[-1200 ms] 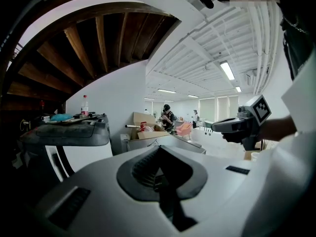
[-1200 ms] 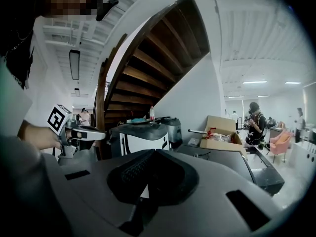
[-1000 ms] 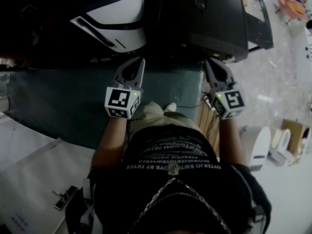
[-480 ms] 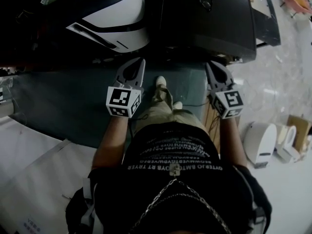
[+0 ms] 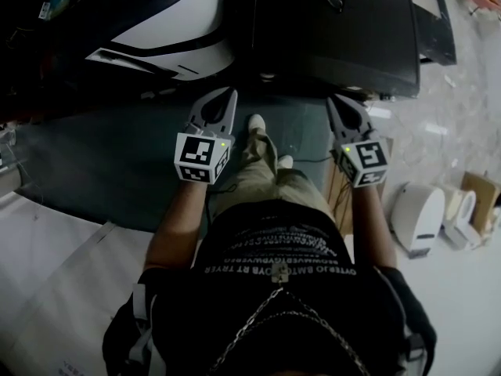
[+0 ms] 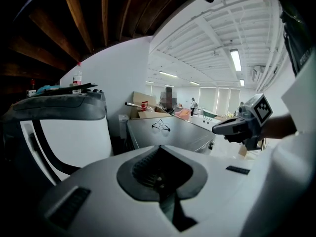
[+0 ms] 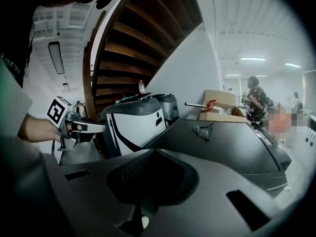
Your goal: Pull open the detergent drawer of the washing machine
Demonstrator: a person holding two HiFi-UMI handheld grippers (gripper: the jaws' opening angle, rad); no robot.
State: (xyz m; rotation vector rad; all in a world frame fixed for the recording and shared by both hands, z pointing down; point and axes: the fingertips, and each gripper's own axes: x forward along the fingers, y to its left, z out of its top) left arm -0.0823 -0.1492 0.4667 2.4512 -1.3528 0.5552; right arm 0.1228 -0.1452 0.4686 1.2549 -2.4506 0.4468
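Left gripper (image 5: pixel 226 94) and right gripper (image 5: pixel 336 100), fingers closed on nothing, near the washer (image 5: pixel 329 30); drawer unseen, likely light stiff plastic, grab front recess.

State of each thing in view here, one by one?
left gripper: shut, empty, in the air
right gripper: shut, empty, in the air
glasses: lying on the dark machine
box: open at the top
detergent drawer: not in view
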